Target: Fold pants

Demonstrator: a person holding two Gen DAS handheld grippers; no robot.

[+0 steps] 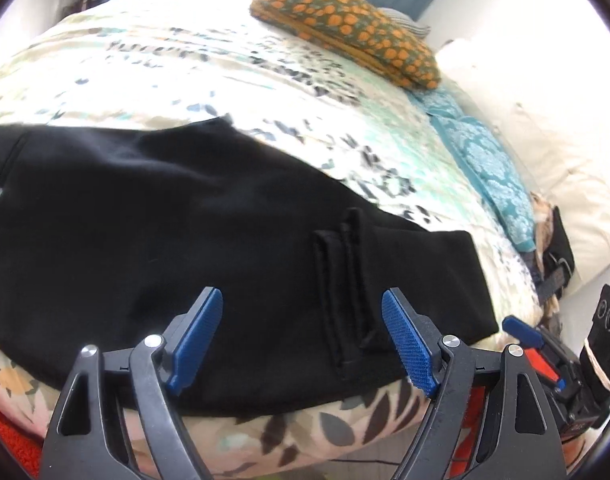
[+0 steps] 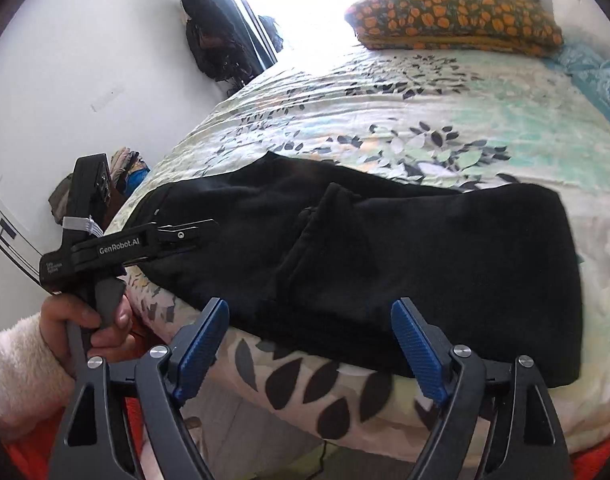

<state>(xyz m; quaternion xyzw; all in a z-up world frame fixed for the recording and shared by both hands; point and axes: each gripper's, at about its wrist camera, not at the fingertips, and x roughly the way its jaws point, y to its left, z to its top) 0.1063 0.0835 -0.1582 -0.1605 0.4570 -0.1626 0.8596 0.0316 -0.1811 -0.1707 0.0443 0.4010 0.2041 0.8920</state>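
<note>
A bed [image 2: 385,92] under a pale leaf-print cover fills both views, and the black pants [image 2: 405,264] lie folded on its near edge, just above where the cover drops over the side. Their long axis runs left to right along that edge: in the right wrist view the wider end with a small pale button sits at the left, and the squared-off end lies at the right. A raised fold crosses the middle of the cloth. Further up the bed rests an orange-spotted pillow [image 2: 457,16], with a teal patterned cloth [image 1: 481,164] beside it. The left gripper [image 1: 303,340] hangs over the near part of the pants with its blue pads spread wide, nothing between them. The right gripper [image 2: 311,350] also stands wide open and empty, just off the near hem. A hand [image 2: 89,320] in a fluffy white sleeve grips the left tool's handle.
</note>
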